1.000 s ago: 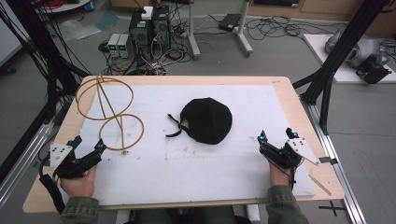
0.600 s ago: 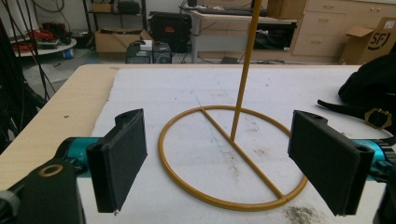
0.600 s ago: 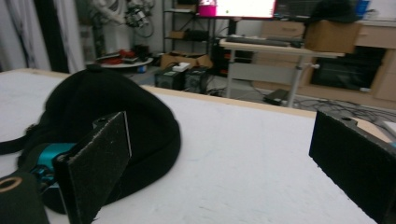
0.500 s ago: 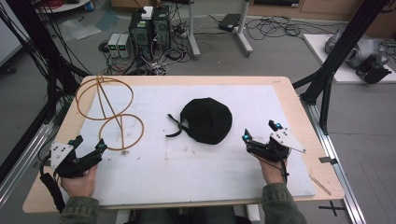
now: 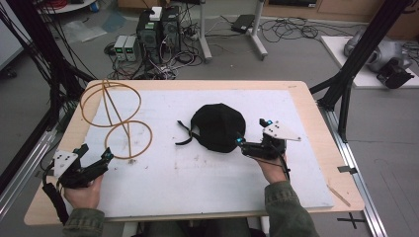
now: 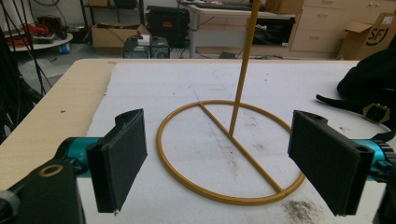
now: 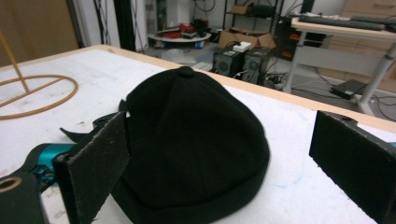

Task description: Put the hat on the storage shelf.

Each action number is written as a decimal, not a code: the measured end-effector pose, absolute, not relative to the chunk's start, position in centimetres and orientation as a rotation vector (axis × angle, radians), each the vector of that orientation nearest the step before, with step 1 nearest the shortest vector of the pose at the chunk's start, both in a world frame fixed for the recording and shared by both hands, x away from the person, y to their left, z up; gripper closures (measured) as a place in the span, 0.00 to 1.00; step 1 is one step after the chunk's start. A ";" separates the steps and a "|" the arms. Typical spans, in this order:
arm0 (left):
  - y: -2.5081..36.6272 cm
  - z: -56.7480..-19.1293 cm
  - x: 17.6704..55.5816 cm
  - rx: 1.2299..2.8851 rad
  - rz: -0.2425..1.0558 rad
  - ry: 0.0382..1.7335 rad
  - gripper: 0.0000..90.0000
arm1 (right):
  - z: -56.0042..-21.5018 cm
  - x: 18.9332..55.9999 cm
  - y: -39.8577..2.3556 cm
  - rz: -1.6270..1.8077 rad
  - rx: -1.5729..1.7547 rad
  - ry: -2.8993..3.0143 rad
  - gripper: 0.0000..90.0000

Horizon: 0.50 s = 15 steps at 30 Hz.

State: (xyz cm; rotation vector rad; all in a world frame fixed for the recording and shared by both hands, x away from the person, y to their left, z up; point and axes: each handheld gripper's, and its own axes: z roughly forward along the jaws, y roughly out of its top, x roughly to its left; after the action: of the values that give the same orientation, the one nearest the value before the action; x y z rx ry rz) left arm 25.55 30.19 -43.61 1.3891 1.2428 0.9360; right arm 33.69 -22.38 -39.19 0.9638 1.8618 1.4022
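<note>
Cap: a black cap [image 5: 218,126] lies near the middle of the white mat [image 5: 197,173], crown up, its strap [image 5: 184,133] trailing off toward the person's left
Right gripper: the right gripper [image 5: 253,143] is held at the cap's right edge, its nearer jaw tip just beside or touching the fabric; in the high view the contact cannot be told for certain
Right jaws: spread wide and holding nothing; in the right gripper view the cap [image 7: 196,144] sits between and just ahead of the two black pads [image 7: 100,161], the left pad close against its side
Left gripper: the left gripper [image 5: 96,157] rests low at the near left corner of the mat, held in the person's left hand [image 5: 84,192]
Left jaws: wide open, empty; the left gripper view looks between them at the stand's base ring [image 6: 229,154]
Stand: a yellow wire stand [image 5: 118,118] with an upper hoop, an upright rod and a flat base ring, on the mat's left part, well apart from the cap
Table: a wooden table [image 5: 316,108] under the mat
</note>
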 end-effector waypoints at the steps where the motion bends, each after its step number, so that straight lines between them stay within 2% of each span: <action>1: 30.2 -43.6 25.5 1.392 0.935 1.242 0.22 | -39.1 33.8 -22.1 1.396 0.959 1.876 0.05; 15: 30.6 -43.6 25.5 1.378 0.928 1.255 0.22 | -38.5 35.6 -18.7 1.290 0.948 1.998 0.05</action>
State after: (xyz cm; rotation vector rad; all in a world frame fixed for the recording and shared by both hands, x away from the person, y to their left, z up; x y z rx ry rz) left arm 25.52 30.58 -43.63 1.3779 1.2548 0.9276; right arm 35.60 -18.68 -38.53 0.9484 1.9981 1.2897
